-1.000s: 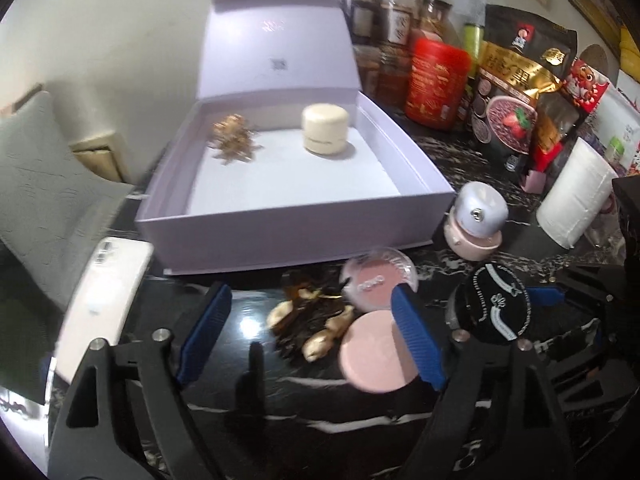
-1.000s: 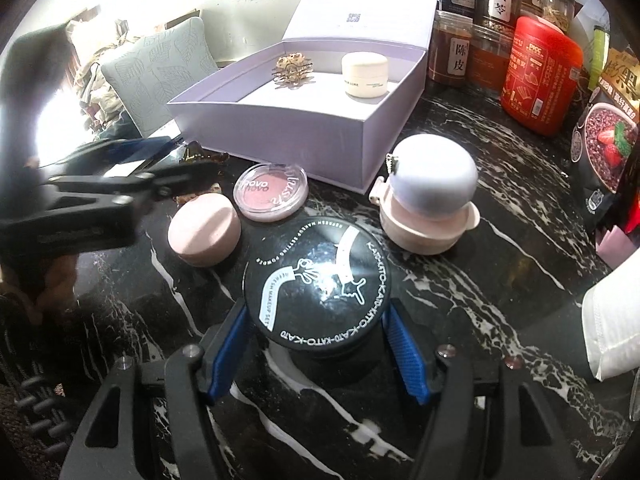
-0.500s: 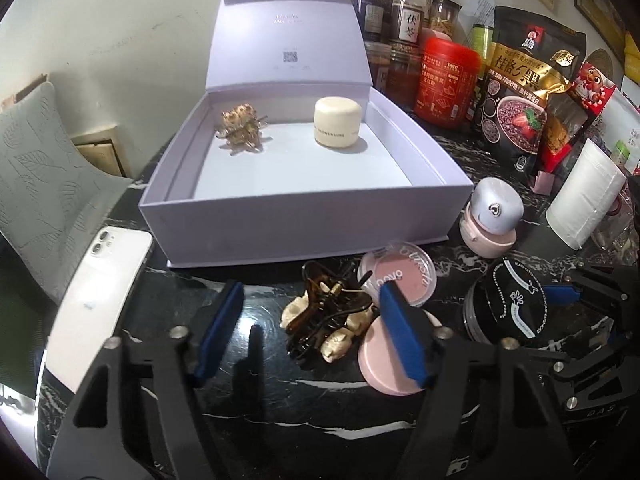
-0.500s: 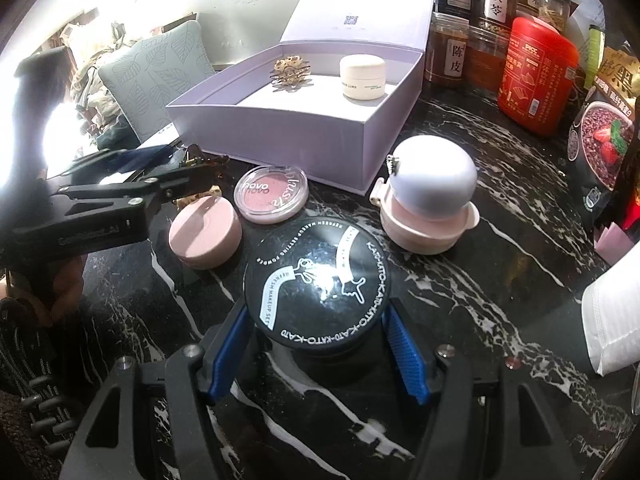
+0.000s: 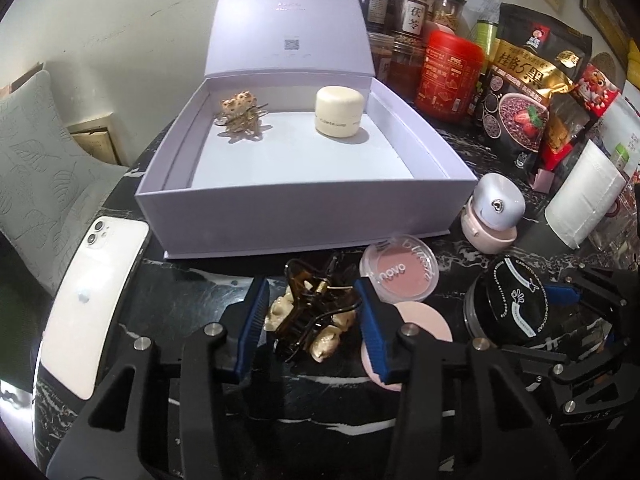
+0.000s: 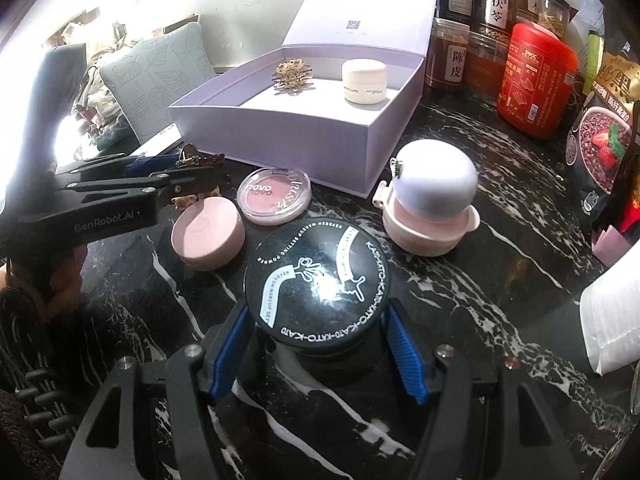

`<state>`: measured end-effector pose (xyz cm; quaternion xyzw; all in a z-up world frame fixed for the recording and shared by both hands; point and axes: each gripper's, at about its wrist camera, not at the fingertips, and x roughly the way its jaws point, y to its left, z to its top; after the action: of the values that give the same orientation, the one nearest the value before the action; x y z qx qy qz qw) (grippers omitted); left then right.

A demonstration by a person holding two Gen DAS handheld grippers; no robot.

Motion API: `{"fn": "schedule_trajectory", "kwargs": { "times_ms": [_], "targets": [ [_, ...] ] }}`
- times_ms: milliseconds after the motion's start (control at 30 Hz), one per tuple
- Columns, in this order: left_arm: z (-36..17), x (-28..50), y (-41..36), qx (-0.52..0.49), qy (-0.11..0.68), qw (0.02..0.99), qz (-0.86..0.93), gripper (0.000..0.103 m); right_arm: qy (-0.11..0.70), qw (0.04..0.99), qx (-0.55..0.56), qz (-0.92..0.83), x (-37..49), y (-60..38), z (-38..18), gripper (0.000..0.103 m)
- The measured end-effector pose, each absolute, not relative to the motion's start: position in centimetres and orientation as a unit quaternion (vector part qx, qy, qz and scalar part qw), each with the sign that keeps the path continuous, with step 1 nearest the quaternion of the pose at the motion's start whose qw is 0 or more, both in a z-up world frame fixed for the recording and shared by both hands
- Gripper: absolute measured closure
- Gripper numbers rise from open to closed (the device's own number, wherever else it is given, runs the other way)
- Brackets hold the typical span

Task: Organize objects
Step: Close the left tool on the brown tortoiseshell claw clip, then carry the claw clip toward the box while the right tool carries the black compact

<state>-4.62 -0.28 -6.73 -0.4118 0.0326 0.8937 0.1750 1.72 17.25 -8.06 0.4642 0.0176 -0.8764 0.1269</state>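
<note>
While clamped in the left hand-held gripper (image 5: pixel 310 320) — brown hair claw (image 5: pixel 316 316), long axis slanting toward the lilac box (image 5: pixel 304 216).

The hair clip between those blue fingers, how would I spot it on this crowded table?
Start at the open lilac box. Just before its front wall, on the black marble, lies the hair clip, pinched by the left gripper. Unlike the round pink compacts beside it, it is brown, clawed and cream-trimmed.

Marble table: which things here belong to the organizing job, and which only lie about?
Job:
- lilac box
- hair claw, in left gripper
- black powder jar, in right gripper
- blush compact
- pink jar

Lying about:
- phone
- red canister
- paper roll
</note>
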Motion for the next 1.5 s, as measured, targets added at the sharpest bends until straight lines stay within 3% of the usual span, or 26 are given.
{"fn": "schedule_trajectory", "kwargs": {
  "times_ms": [133,500,600,733,1000,1067,1200,1500],
  "targets": [
    [-6.4,-4.4,-0.9,-0.418,0.022,0.173,0.892,0.07,0.015,0.13,0.459,-0.879,2.1,17.2,-7.7,0.036],
    [-6.8,-4.1,-1.1,-0.408,0.018,0.181,0.895,0.071,0.021,0.133,0.46,-0.878,3.0,16.4,-7.7,0.036],
    [-6.9,-4.3,-1.3,-0.405,0.007,0.187,0.895,0.069,0.023,0.134,0.462,-0.877,3.2,16.1,-7.8,0.036],
    [-7.3,-4.6,-1.3,-0.41,0.001,0.185,0.893,0.052,0.023,0.134,0.464,-0.875,3.3,16.1,-7.9,0.036],
    [-8.2,-5.0,-1.9,-0.42,-0.018,0.184,0.888,0.05,0.023,0.132,0.471,-0.872,3.1,16.1,-8.3,0.036],
    [-8.0,-5.0,-2.3,-0.415,-0.03,0.189,0.89,0.059,0.021,0.133,0.472,-0.871,3.1,16.2,-8.4,0.036],
    [-7.9,-4.9,-2.2,-0.412,-0.025,0.197,0.889,0.065,0.02,0.133,0.472,-0.871,3.1,16.2,-8.4,0.036],
    [-6.4,-4.4,-2.2,-0.416,-0.024,0.2,0.887,0.065,0.018,0.133,0.462,-0.876,3.2,16.3,-7.9,0.037]
  ]
}}
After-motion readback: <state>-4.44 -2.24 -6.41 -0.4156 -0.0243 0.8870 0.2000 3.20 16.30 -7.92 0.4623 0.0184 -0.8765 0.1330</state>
